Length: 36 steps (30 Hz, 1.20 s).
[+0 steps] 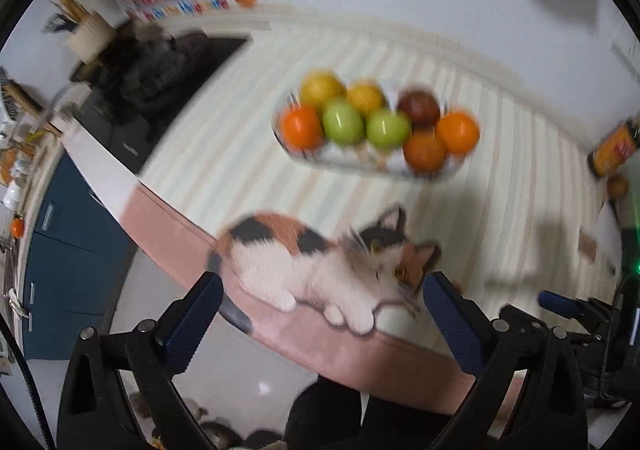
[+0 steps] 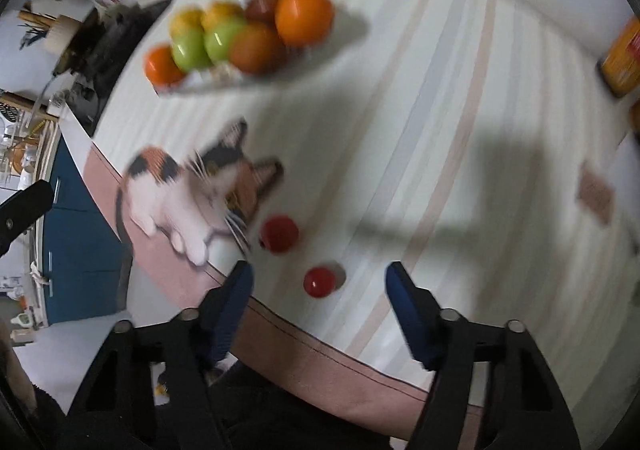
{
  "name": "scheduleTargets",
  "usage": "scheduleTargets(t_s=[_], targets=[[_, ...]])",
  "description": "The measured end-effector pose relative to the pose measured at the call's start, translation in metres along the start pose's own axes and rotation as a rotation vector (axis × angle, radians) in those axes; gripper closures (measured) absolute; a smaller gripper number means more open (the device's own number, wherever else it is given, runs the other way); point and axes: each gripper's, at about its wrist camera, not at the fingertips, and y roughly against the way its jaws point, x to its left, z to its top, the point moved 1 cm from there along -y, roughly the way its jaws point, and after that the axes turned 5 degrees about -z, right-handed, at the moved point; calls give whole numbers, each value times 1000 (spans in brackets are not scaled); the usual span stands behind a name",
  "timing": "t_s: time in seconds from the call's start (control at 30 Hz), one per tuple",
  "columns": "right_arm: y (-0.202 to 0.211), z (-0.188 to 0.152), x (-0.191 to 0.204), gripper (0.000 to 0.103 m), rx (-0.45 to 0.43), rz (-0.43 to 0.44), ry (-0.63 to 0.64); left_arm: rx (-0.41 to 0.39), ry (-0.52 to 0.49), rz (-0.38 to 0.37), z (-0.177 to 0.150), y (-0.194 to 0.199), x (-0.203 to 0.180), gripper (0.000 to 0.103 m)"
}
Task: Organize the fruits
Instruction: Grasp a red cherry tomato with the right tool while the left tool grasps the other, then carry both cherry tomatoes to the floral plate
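A white tray [image 1: 352, 161] on the striped tablecloth holds several fruits: orange ones [image 1: 458, 131], green apples [image 1: 343, 121], yellow ones [image 1: 322, 87] and a dark red one [image 1: 418, 105]. The tray also shows in the right wrist view [image 2: 200, 83]. Two red fruits lie loose on the cloth near the front edge: a bigger one [image 2: 280, 234] and a smaller one [image 2: 319, 282]. My left gripper [image 1: 322, 290] is open and empty above the table's front edge. My right gripper [image 2: 320, 280] is open, with the smaller red fruit between its fingers, apart from both.
A calico cat picture [image 1: 320, 266] is printed on the cloth at the front edge. An orange jar [image 2: 624, 57] stands at the far right. A dark stove [image 1: 160, 81] and blue cabinets [image 1: 68, 262] are to the left. The pink table border [image 2: 320, 362] runs along the front.
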Motion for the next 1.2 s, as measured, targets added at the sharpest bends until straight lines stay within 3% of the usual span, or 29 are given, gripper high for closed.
scheduleTargets(t_s=[0.13, 0.27, 0.3, 0.67, 0.73, 0.97, 1.03, 1.1, 1.2], targets=[[-42, -12, 1, 60, 69, 41, -12, 97, -57, 13, -13, -39, -10, 0], [-61, -18, 8, 70, 78, 39, 15, 156, -89, 8, -20, -64, -18, 0], [-61, -18, 10, 77, 72, 40, 22, 165, -93, 4, -21, -69, -21, 1], [-35, -22, -35, 78, 12, 22, -104, 228, -191, -165, -12, -104, -76, 1], [-33, -23, -44, 78, 10, 5, -128, 247, -214, -201, -12, -112, -89, 13], [-32, -31, -70, 77, 14, -24, -184, 292, -304, -252, -19, -134, -123, 38], [-31, -30, -70, 77, 11, -25, -190, 307, -311, -262, -21, -139, -127, 60], [-30, -29, -70, 77, 8, -25, -191, 306, -314, -267, -20, -142, -128, 72], [-27, -28, -68, 77, 2, -22, -190, 285, -290, -285, -17, -147, -119, 75]])
